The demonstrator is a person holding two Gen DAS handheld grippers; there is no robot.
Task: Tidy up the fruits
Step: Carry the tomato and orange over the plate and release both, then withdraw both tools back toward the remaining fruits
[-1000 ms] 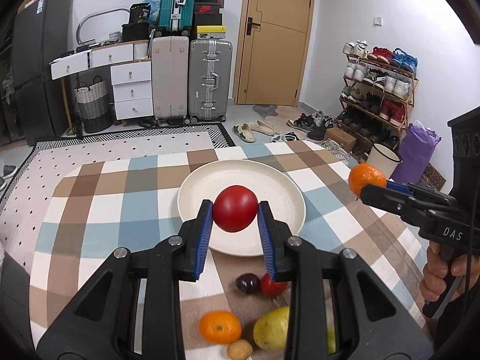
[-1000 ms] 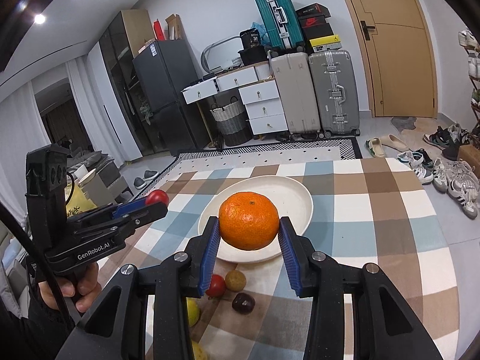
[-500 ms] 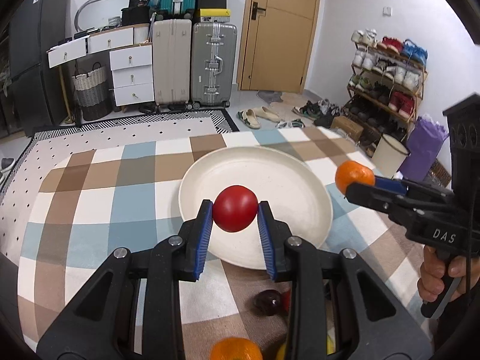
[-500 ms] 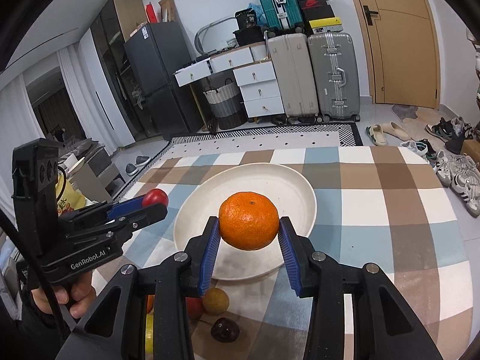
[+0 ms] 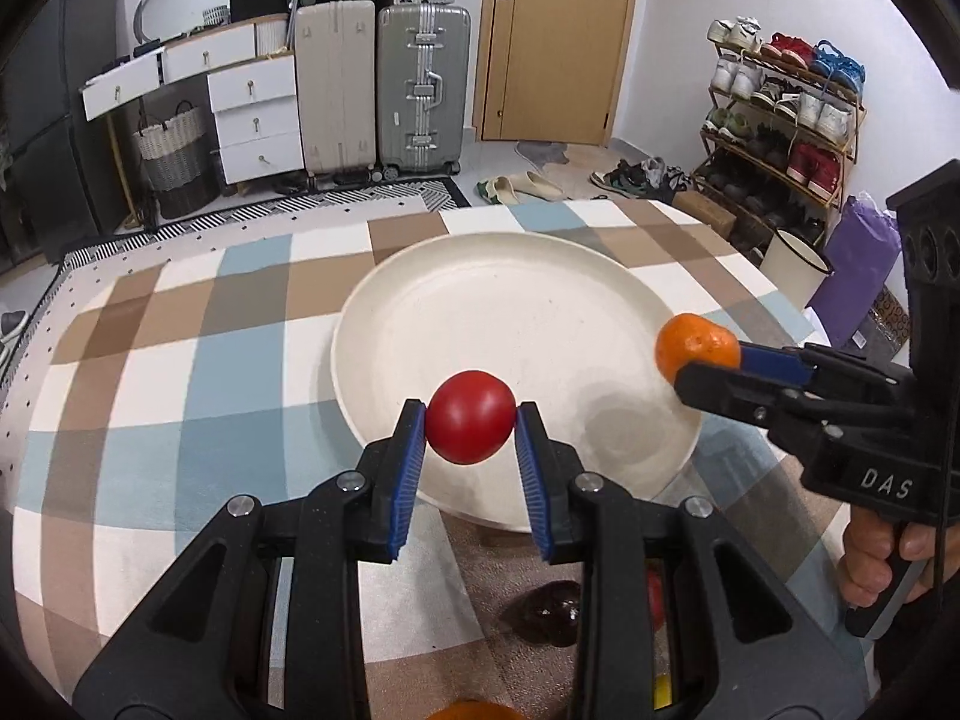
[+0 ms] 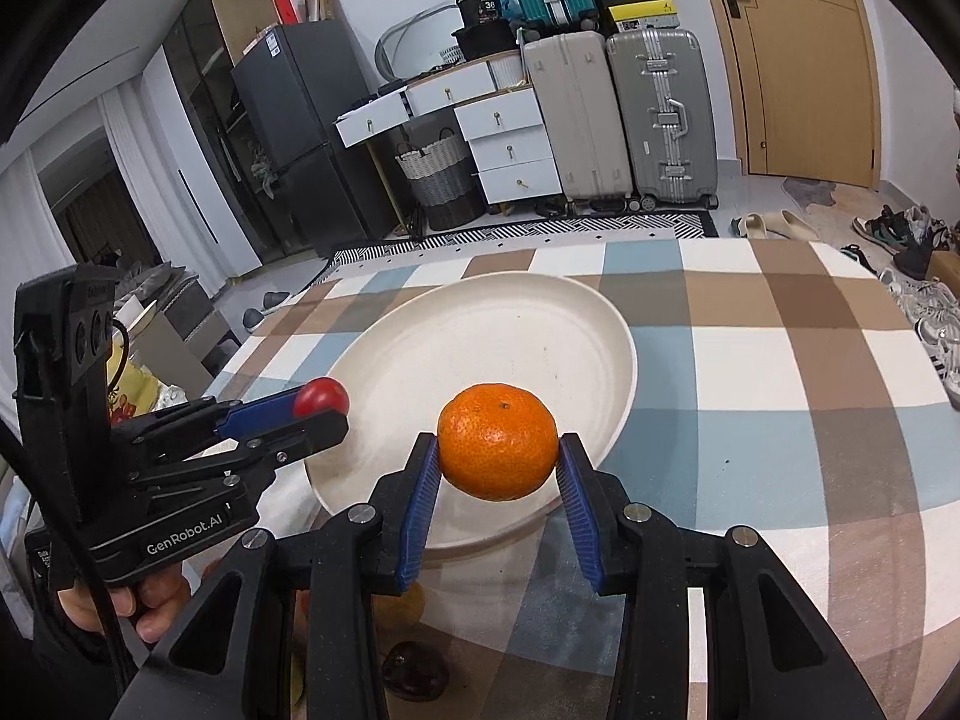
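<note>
- Fruits on and above checked tabletop: two carried in the air, the rest loose at the near edge.
- Tabletop cloth is blue, brown and white squares, fills most of both views.
- White plate sits mid-tabletop, round, nothing resting in it.
- Left hand-held gripper clamps a red tomato between its blue pads, over the plate's near rim, clear of the surface.
- Right hand-held gripper clamps an orange mandarin between its blue pads, over the plate's near edge, also in the air.
- In left wrist view the right hand-held gripper comes in from the right side, mandarin over the plate's right rim; a hand grips its handle.
- In right wrist view the left hand-held gripper comes in from the left, tomato at the plate's left rim.
- Second orange at bottom edge, mostly cut off.
- Dark glossy fruit lies on the tabletop near the plate, behind the gripper fingers; kind unclear.
- Small red fruit just beside it, mostly hidden.
</note>
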